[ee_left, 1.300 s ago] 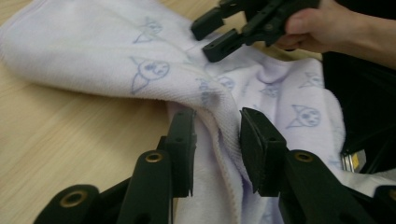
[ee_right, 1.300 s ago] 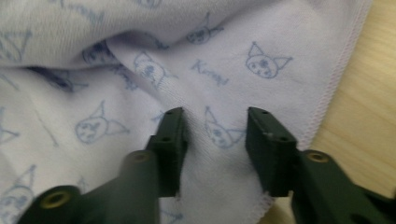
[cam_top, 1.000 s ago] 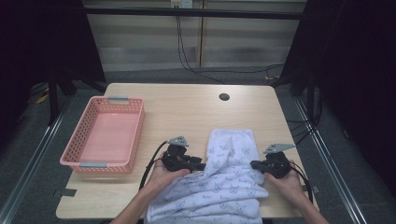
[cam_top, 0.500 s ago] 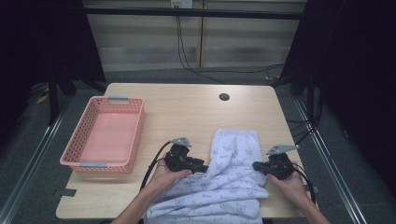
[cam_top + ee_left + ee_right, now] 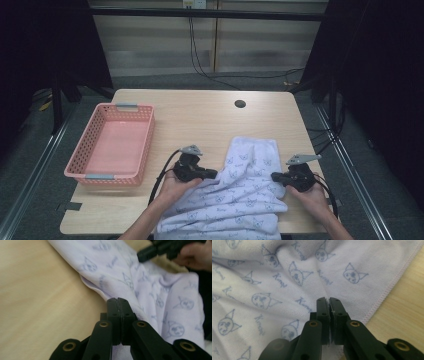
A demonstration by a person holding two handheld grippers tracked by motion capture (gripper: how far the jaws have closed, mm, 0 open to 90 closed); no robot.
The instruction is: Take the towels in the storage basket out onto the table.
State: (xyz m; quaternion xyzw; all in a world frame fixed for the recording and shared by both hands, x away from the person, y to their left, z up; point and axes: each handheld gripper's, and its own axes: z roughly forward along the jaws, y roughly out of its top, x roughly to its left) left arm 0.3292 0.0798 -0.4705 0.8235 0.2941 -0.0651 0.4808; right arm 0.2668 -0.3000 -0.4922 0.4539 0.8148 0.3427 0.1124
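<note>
- Where the table [image 5: 200,120] runs toward the person's edge, a pale lavender towel [image 5: 240,200] printed with small cat faces lies rumpled, its near end hanging over that edge.
- The left gripper [image 5: 212,174] meets the towel's left hem; its jaws have just been closing, and in the left gripper view [image 5: 117,301] they stand pressed together, with the cloth's edge running in under their right side and out below them.
- The right gripper [image 5: 276,176] sits at the towel's right side, near the stitched hem; in the right gripper view [image 5: 329,301] its jaws are clamped on a thin fold of the fabric, a pale sliver showing between the pads.
- Between the two grippers the cloth lies bunched in soft creases, wrinkles fanning out from each pinch.
- A pink basket [image 5: 111,145] stands on the table well to the left of the towel, apart from both hands.
- A small dark hole [image 5: 240,104] marks the tabletop beyond the towel's far end.
</note>
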